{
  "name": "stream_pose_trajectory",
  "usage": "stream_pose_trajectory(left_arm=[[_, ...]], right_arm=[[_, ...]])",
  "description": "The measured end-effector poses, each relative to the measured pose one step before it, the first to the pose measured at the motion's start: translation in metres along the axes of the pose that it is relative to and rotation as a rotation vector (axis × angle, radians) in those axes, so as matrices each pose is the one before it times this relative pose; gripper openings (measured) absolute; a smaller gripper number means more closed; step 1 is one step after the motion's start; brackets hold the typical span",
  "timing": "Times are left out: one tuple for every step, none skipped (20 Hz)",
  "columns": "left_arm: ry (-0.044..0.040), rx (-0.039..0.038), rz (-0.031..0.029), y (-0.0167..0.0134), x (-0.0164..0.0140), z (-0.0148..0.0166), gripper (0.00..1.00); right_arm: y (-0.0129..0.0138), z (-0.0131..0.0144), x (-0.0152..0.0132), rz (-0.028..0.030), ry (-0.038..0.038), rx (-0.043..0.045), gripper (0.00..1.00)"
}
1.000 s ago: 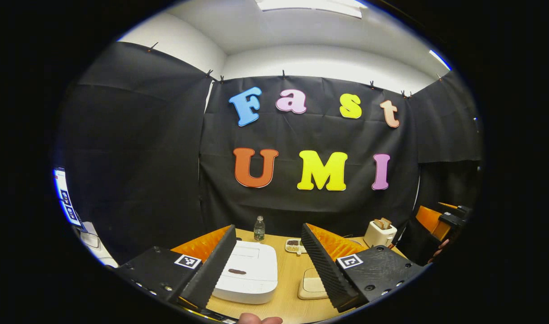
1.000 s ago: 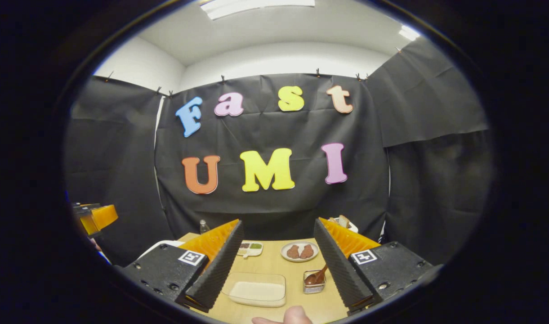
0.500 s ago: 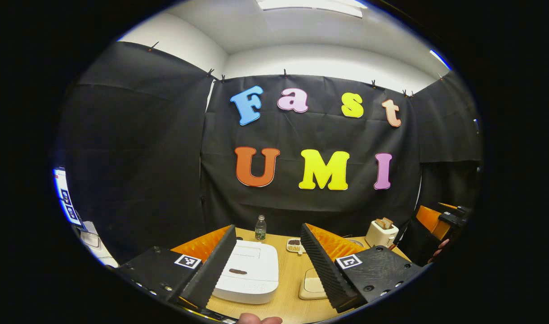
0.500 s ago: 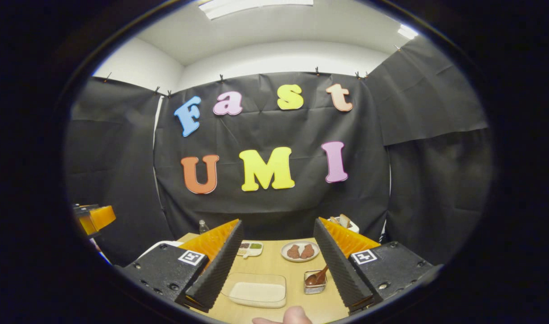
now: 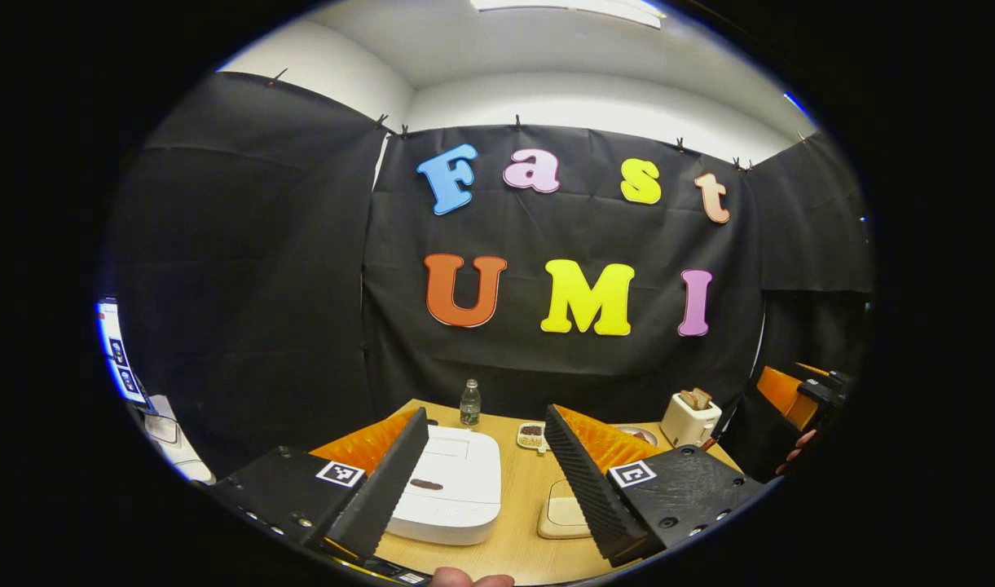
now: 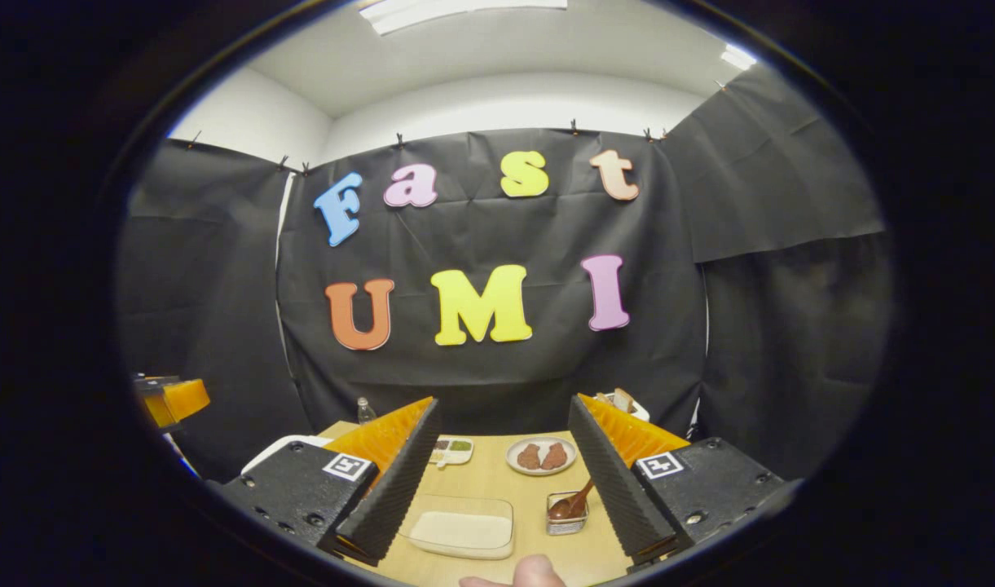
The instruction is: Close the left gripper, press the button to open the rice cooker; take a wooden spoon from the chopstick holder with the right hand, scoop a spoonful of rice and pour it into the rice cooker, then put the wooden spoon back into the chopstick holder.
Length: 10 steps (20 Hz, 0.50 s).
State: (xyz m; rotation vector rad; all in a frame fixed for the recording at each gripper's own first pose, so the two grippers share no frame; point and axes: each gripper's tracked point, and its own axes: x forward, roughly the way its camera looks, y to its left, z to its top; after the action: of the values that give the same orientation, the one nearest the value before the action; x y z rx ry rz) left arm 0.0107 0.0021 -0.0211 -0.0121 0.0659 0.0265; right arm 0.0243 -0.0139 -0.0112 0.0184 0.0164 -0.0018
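Wooden bench [image 5: 517, 522]: closed rice cooker [image 5: 452, 487] straight ahead, below wide-open left gripper [image 5: 485, 477]; right gripper [image 6: 501, 489] open too.

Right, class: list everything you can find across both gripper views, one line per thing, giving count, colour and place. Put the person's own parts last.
Rice cooker: one, white, lid shut, table's left part.
Rice container: one, clear, white rice inside, table front.
Chopstick holder: one, metal, right of the rice.
Wooden spoon: one, brown, in the holder.
Plate: one, white, two brown pieces on it.
Divided dish: one, white, behind the rice.
Water bottle: one, clear, table's far edge.
Toaster: one, cream, bread inside.
Table: one, light wood.
Left tongs: black and orange, open.
Right tongs: black and orange, open.
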Motion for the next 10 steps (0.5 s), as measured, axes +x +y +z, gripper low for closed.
stream_pose_trajectory(left_arm=[[0.00622, 0.00607, 0.00106, 0.00028, 0.00006, -0.00095, 0.94], [0.00347, 0.00366, 0.00109, 0.00064, 0.00027, -0.00066, 0.93], [0.00362, 0.00097, -0.00099, 0.00003, 0.00037, -0.00166, 0.94], [0.00315, 0.00072, 0.00119, -0.00060, 0.00038, -0.00113, 0.94], [0.00750, -0.00017, -0.00280, 0.00031, 0.00017, -0.00104, 0.94], [0.01162, -0.00036, -0.00376, 0.00022, -0.00009, -0.00436, 0.94], [0.02009, -0.00208, -0.00986, -0.00092, 0.00231, -0.00534, 0.94], [0.03302, -0.00886, -0.01125, -0.00008, 0.00250, -0.00869, 0.94], [0.05761, -0.01453, -0.00686, 0.00241, 0.00402, -0.01303, 0.94], [0.04747, -0.00995, -0.00605, 0.00499, 0.00543, -0.01044, 0.94]], right_arm=[[-0.00098, 0.00003, 0.00161, 0.00052, 0.00054, -0.00025, 0.97], [-0.00172, -0.00017, 0.00092, -0.00016, 0.00005, -0.00040, 1.00], [-0.00199, -0.00004, 0.00158, -0.00005, -0.00136, -0.00015, 1.00], [-0.00166, 0.00006, 0.00110, -0.00090, -0.00034, -0.00096, 1.00], [-0.00165, -0.00012, 0.00132, 0.00037, 0.00095, -0.00199, 1.00], [-0.00273, -0.00081, 0.00214, -0.00039, -0.00096, -0.00154, 1.00], [-0.00197, -0.00001, 0.00192, 0.00056, 0.00057, -0.00219, 1.00], [0.00009, -0.00141, 0.00147, 0.01096, 0.00132, 0.00085, 0.97], [0.00116, -0.00017, 0.00211, 0.01478, -0.00073, 0.00372, 1.00], [-0.00179, -0.00062, 0.00244, 0.00635, -0.00351, 0.00046, 1.00]])
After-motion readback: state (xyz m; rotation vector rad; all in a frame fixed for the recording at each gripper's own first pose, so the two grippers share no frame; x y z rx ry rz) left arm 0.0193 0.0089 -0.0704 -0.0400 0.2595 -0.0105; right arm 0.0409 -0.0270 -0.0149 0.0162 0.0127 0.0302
